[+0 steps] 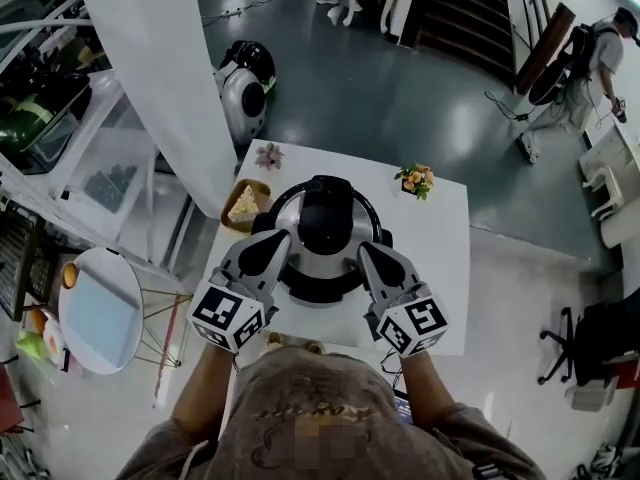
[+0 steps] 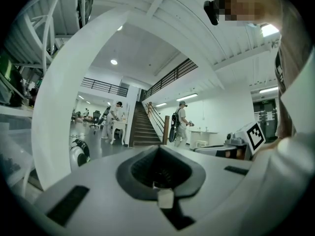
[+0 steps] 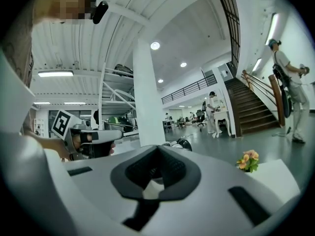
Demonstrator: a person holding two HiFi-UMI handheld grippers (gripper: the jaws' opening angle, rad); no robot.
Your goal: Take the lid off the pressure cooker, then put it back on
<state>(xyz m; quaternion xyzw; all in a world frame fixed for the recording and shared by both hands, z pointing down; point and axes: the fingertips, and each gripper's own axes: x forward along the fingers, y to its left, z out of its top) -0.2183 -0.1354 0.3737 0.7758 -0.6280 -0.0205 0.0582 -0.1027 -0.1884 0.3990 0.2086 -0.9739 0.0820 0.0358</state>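
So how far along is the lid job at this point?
Done: cannot tell; the lid sits on the cooker, so it is either untouched or already back. In hand: nothing; the left gripper and right gripper are shut and empty beside it. Left: at most, lifting and refitting the lid.

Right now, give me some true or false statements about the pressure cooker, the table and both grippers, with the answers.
1. The lid sits on the pressure cooker. True.
2. The left gripper has its jaws wide apart. False: they are shut, with nothing between them.
3. A pot of orange flowers stands on the white table. True.
4. The right gripper is clamped on the lid's handle. False: its jaws are shut on nothing, at the pressure cooker's right side.
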